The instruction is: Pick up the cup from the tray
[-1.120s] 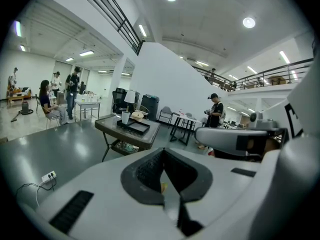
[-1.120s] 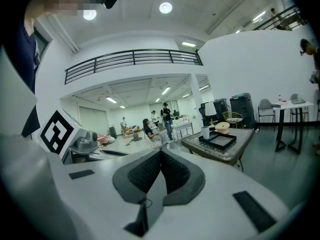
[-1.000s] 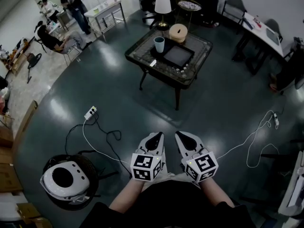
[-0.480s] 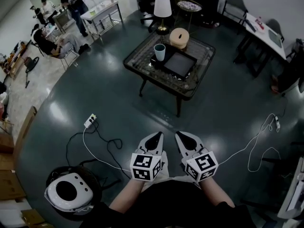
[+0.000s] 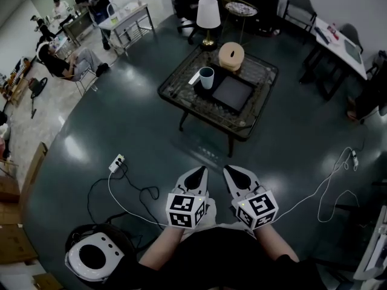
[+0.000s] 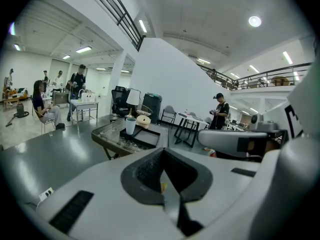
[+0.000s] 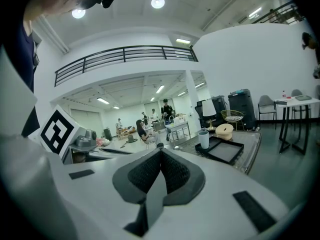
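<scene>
Progress: in my judgement nothing of the pick is done yet; the cup (image 5: 206, 77) stands untouched and both grippers are well apart from it.
Left gripper: the left gripper (image 5: 197, 175) is in the lower middle of the head view, its fingers (image 6: 148, 170) pressed together with nothing between them.
Right gripper: the right gripper (image 5: 235, 174) is just beside it, its fingers (image 7: 144, 176) also together and empty.
Cup place: on the upper left corner of the dark tray (image 5: 234, 95), which lies on the glass surface (image 5: 181, 89) in the upper middle of the head view.
What is left: to come near the surface, to open one pair of fingers, to close them around the cup, and to lift it off the tray.
Cup direction: upright, with the open mouth pointing up.
Long axis: vertical, from base to rim; I cannot make out a handle.
</scene>
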Demonstrator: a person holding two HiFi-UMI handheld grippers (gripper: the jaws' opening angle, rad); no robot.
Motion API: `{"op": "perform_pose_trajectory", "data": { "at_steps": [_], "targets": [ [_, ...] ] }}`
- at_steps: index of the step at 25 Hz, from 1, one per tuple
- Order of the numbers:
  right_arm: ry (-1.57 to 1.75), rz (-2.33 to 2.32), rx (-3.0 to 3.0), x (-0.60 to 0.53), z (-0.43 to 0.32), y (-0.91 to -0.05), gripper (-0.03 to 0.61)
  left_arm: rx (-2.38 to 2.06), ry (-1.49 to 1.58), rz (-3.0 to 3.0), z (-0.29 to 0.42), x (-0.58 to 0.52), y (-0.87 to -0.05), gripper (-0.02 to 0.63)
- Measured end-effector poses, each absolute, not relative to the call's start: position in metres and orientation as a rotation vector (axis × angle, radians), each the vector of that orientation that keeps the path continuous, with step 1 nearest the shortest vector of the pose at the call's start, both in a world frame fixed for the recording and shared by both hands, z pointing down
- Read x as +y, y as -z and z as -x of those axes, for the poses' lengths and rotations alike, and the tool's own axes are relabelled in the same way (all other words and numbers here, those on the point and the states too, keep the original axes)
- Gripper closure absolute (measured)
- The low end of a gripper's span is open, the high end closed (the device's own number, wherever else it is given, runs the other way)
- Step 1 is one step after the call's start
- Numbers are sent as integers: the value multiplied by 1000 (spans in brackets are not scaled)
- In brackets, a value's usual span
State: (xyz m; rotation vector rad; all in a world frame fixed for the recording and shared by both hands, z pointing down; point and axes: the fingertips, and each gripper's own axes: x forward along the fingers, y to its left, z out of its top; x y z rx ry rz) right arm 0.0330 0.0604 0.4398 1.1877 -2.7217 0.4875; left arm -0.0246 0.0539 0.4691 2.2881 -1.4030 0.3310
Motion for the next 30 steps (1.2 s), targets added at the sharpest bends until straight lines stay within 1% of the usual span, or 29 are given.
{"op": "perform_pose_trajectory", "data": {
  "at_steps": [15, 30],
  "targets": [
    [-470, -1213, -2711, -30, 5, -435, 566, -1351, -329, -2319, 55, -39, -464, 606],
    [-475, -1235, -2693, -91, 36, -440, 566, -1301, -338, -2342, 80, -102, -470, 606]
  ]
}}
